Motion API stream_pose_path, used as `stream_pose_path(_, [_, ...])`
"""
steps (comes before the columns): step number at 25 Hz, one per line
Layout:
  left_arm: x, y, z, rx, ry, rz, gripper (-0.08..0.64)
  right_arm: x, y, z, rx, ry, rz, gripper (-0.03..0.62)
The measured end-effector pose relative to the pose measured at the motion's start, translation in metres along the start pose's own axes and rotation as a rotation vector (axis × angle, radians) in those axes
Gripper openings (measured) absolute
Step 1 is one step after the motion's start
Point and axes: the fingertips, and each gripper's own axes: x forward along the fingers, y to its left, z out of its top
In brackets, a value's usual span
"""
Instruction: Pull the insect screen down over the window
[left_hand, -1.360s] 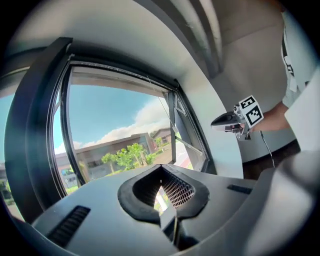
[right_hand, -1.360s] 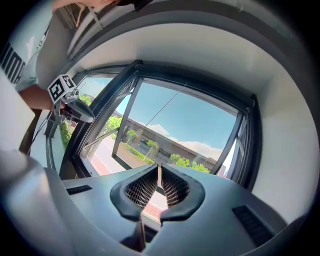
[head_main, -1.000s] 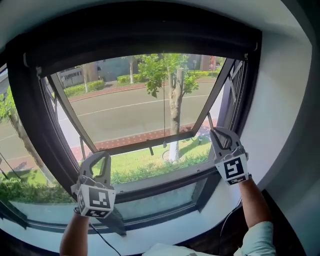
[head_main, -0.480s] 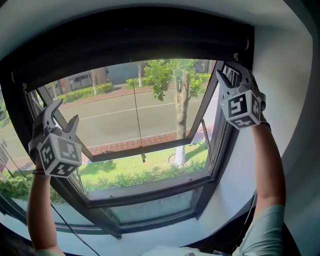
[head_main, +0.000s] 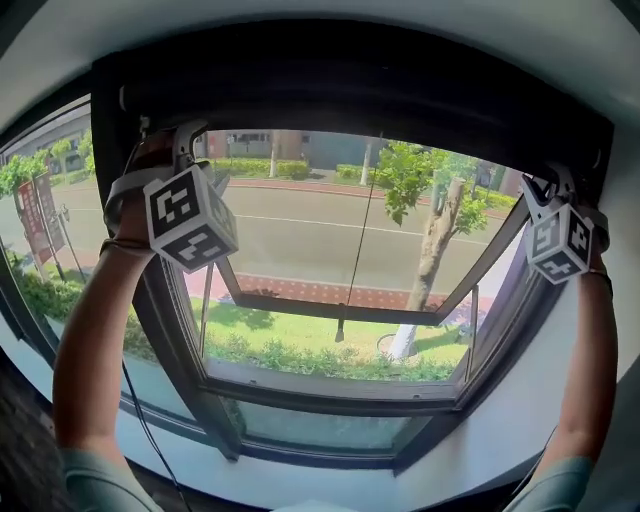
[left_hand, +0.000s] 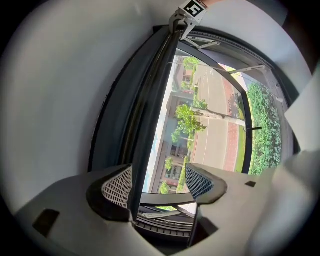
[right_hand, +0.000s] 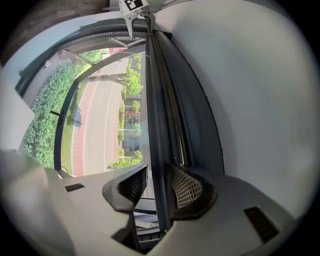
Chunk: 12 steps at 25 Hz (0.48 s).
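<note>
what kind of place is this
Probably a room indoors, at a street-facing window: a dark window frame fills the view, with a road and a tree outside.

The long dark rail of the rolled-up insect screen (head_main: 360, 105) runs from the left gripper (left_hand: 159, 182) to the right gripper (right_hand: 156, 184), passing between the opening jaws of each, while the thin dark pull cord (head_main: 355, 260) hangs below, midway between them, before the dark-framed open sash (head_main: 330, 306).
</note>
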Motion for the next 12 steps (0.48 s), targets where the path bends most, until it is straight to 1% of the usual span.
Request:
stream_pose_path(3, [0.010,0.000,-0.008,0.022,0.047,-0.023,0.328,0.010,0.004,0.005,-0.034,0.013,0.034,0.133])
stream_pose_path(6, [0.028,0.005,-0.017,0.064,0.071,-0.003,0.336,0.011,0.001,0.004,-0.048,0.021,0.026,0.133])
stream_pose_path(9, [0.041,0.005,-0.022,0.082,0.091,0.004,0.348,0.010,0.000,0.005,-0.053,0.022,0.030,0.133])
stream_pose_path(12, [0.047,0.006,-0.019,0.110,0.083,0.040,0.350,0.009,-0.001,0.002,-0.058,0.035,0.028,0.133])
